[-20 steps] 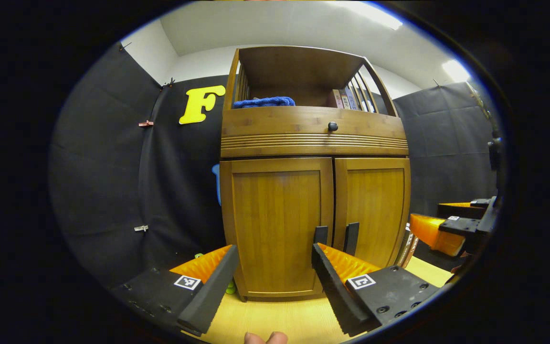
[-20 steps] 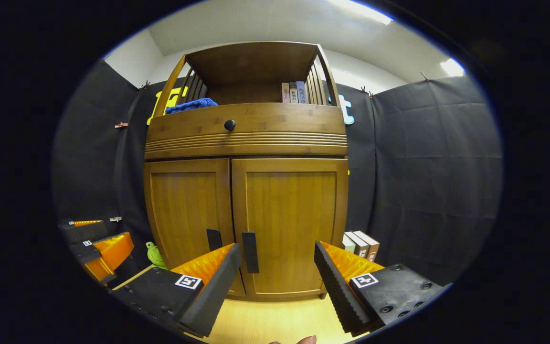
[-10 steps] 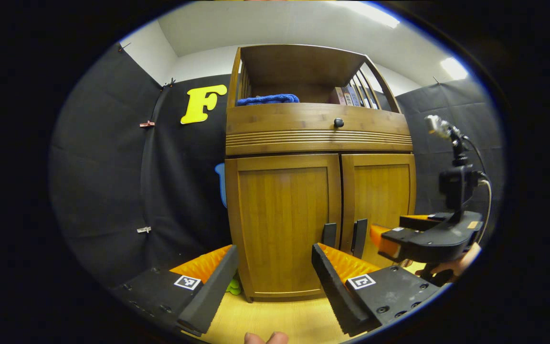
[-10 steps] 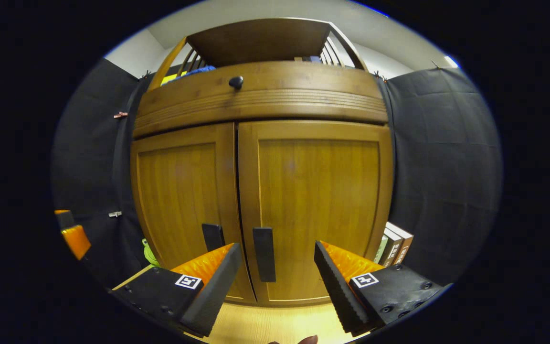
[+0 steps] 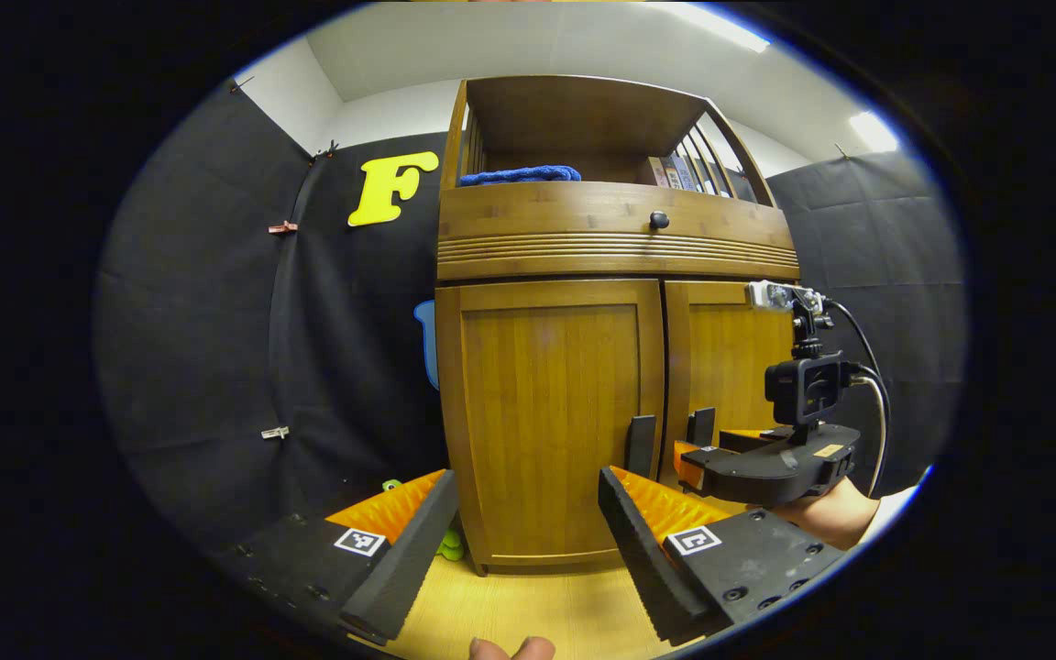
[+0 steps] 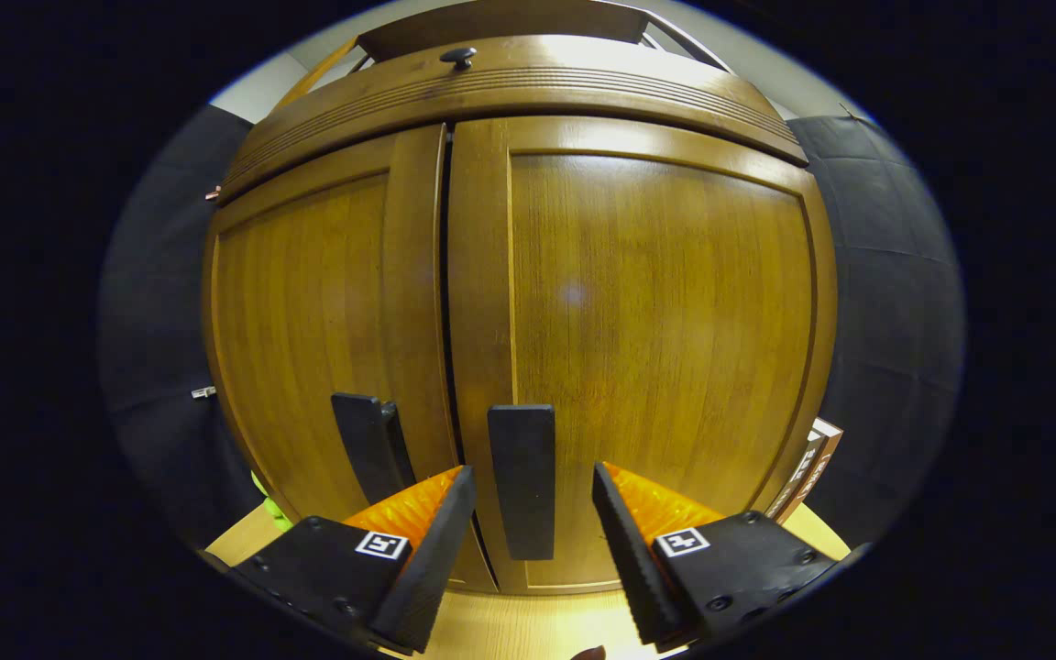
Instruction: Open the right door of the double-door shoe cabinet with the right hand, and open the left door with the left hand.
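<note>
The wooden shoe cabinet (image 5: 615,243) stands with both doors shut. The left door (image 5: 551,403) carries a dark vertical handle (image 5: 640,446); the right door (image 6: 665,312) carries another handle (image 6: 522,481). My right gripper (image 6: 531,486) is open, close up to the right door, one finger on each side of its handle with a gap on both sides. The left door's handle (image 6: 368,449) is just to its left. From the left gripper view the right gripper (image 5: 707,449) reaches in at the right handle (image 5: 700,426). My left gripper (image 5: 525,495) is open and holds nothing, a short way back from the left door.
Above the doors is a drawer with a black knob (image 5: 658,220). The open shelf holds a blue cloth (image 5: 519,174) and books (image 5: 670,171). More books (image 6: 812,458) lean at the cabinet's right side, a green toy (image 5: 445,547) at its left foot. The light wooden surface (image 5: 537,605) lies below.
My right gripper has gone forward to the cabinet until the right door's handle lies between its open fingers. The left gripper has barely shifted. Both doors stay shut.
</note>
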`<state>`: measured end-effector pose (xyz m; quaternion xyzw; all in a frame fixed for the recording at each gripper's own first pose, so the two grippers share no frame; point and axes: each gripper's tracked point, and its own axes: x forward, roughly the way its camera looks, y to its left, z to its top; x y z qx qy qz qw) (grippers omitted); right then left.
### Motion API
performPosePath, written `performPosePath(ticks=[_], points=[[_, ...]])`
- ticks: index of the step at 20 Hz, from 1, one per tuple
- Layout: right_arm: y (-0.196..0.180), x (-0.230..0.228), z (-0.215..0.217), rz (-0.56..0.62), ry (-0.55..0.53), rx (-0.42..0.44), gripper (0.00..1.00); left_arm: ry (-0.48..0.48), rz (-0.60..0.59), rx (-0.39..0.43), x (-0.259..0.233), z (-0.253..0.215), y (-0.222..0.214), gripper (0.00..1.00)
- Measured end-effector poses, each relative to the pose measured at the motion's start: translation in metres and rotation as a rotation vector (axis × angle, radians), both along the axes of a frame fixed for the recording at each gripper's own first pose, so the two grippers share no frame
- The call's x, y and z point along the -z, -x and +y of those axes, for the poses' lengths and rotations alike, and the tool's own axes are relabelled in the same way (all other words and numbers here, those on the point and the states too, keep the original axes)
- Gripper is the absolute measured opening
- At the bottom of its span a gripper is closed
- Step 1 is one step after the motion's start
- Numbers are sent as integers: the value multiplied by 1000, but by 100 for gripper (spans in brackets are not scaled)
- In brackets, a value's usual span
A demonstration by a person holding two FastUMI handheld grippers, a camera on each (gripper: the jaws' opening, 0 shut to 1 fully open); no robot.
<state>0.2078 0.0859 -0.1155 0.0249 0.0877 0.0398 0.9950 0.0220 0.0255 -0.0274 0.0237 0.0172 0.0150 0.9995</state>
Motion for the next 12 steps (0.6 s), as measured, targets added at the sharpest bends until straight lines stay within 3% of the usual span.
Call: performPosePath(ticks=[1,4,5,6,7,8,12], points=[[-4,4,1,10,-7,7,78,0,0,-4,1,1,-1,96],[-6,8,5,41,-44,13,40,4,5,-13,2,4,1,96],[-1,5,2,31,-46,12,42,6,7,-15,3,5,2,96],[-11,10,1,28,-34,12,34,9,8,-17,2,7,3,96],[-6,10,2,29,-27,5,34,10,11,-20,3,8,4,96],[-4,10,2,36,-23,-1,27,12,9,-24,2,8,5,96],[15,8,-2,43,-36,-28,27,21,7,-29,1,5,11,96]])
